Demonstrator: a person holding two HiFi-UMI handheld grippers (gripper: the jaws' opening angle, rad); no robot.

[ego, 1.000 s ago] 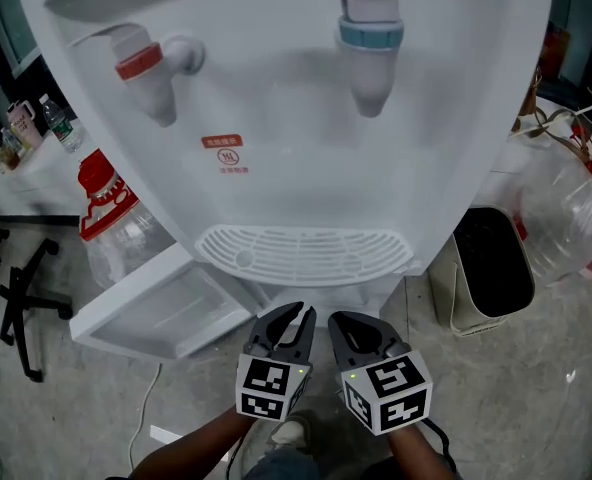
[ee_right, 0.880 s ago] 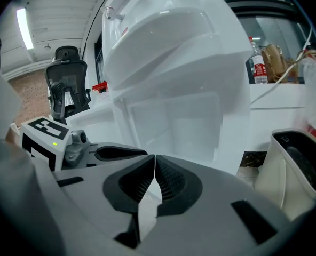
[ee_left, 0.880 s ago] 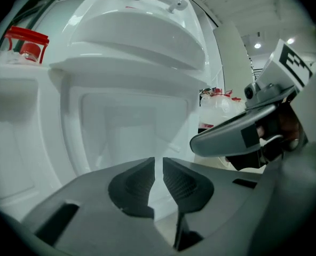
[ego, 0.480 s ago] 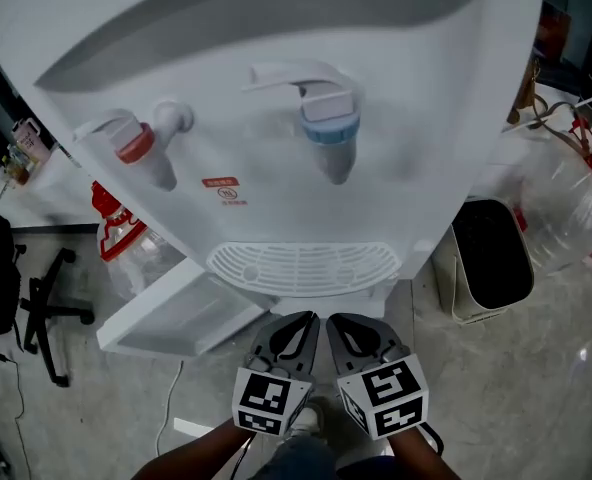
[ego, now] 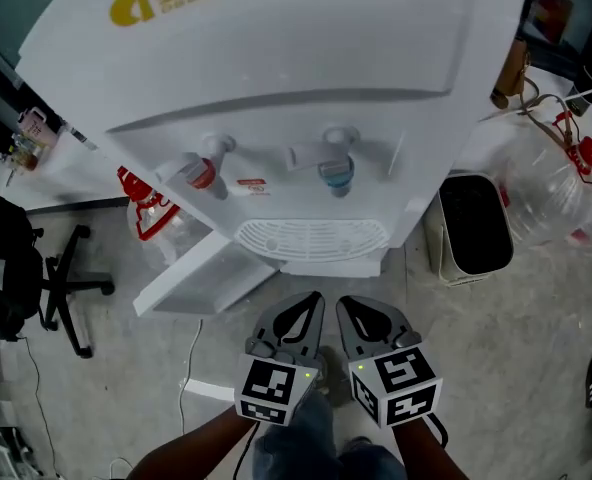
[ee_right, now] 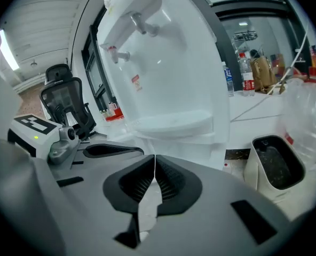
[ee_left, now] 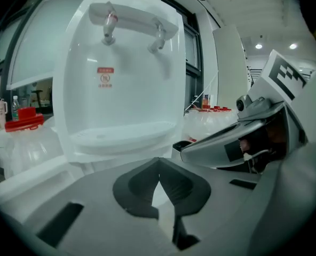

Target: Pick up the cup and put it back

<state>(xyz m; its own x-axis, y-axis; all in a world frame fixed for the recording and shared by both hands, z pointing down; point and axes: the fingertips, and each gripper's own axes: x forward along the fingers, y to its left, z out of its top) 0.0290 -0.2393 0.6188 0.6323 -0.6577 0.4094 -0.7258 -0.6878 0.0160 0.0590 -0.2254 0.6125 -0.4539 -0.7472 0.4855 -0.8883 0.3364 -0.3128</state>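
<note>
No cup can be made out in any view, so its place relative to either gripper cannot be told. What stands ahead of both is a white water dispenser (ego: 306, 118) with a red tap (ego: 201, 173), a blue tap (ego: 334, 171) and a slotted drip tray (ego: 311, 238) below them. The left gripper (ego: 311, 303) and the right gripper (ego: 344, 305) sit side by side just short of the dispenser's foot, above the floor (ego: 516, 368), both pointing at the drip tray. Each gripper's own view shows its jaws pressed together at the tips with nothing between them. A second ago the left gripper's jaws stood slightly apart; they now meet. The head view has also pulled back and up since then: the dispenser filled the picture with its taps large, and now its top panel with a gold logo shows while the taps look small. The open lower door (ego: 201, 278) still hangs out to the dispenser's left, with a red-capped water bottle (ego: 151, 208) behind it and a black office chair (ego: 66, 278) farther left. A waste bin (ego: 473, 228) stands just right of the dispenser. Both forearms (ego: 191, 448) come in from the bottom edge, close together and roughly parallel, marker cubes facing up.
</note>
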